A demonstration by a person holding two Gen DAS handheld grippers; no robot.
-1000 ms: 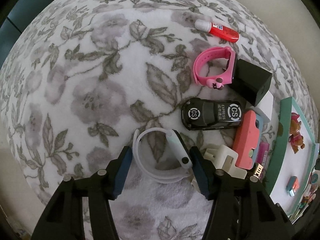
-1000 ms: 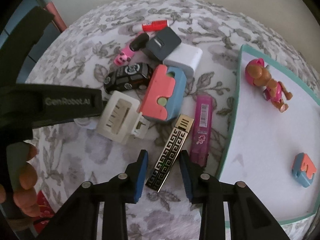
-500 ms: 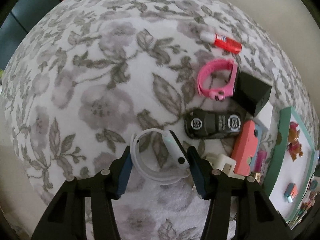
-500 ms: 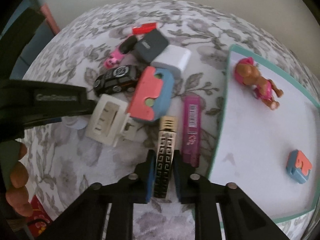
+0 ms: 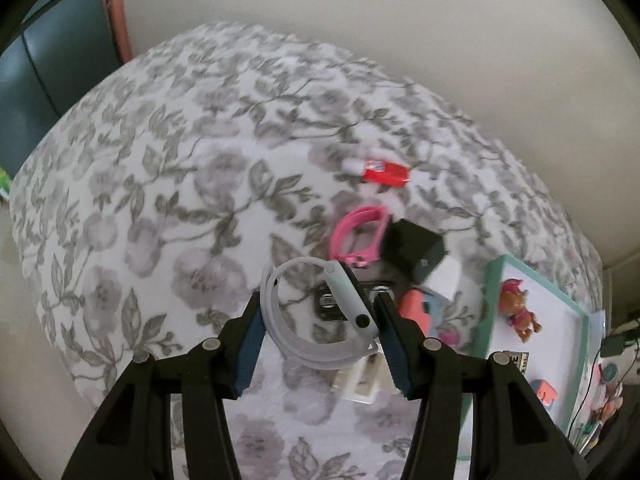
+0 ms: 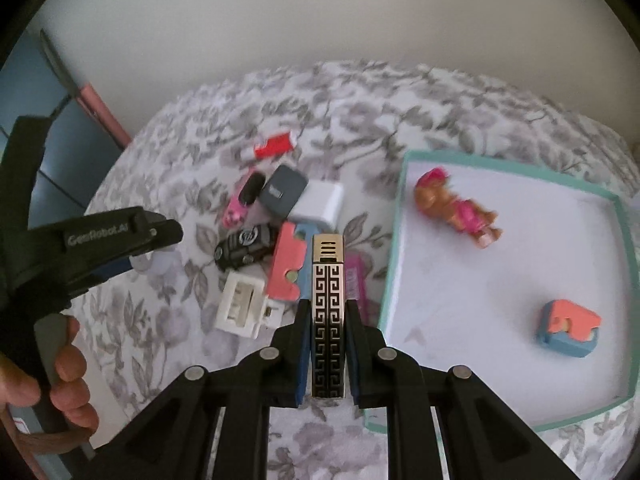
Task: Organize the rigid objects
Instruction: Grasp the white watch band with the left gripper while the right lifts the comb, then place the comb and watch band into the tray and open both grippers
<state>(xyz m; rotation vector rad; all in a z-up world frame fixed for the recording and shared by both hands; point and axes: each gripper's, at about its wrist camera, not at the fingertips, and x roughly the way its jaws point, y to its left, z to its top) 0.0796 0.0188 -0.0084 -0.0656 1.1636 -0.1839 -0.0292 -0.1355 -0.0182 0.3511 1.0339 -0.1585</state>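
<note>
- Your right gripper (image 6: 328,344) pinches the patterned lighter (image 6: 327,312), lifted above the floral cloth (image 6: 192,184).
- Your left gripper (image 5: 320,332) clamps the white watch (image 5: 320,312) across its band loop, clear of the cloth.
- Beyond: the toy car (image 6: 244,246), the chargers, and the teal tray (image 6: 512,164) at right.

Two watches show — one white smartwatch (image 5: 320,316) and one pink one (image 5: 358,236) — plus two chargers, a dark grey (image 6: 283,190) and a white (image 6: 318,205). Two pink-and-blue puzzle blocks (image 6: 568,328) (image 6: 286,266) appear, and one each of toy car (image 6: 244,246), red glue tube (image 6: 274,146), patterned lighter (image 6: 328,312), white socket (image 6: 240,310), toy pup figure (image 6: 456,204) and teal tray (image 6: 624,240).
</note>
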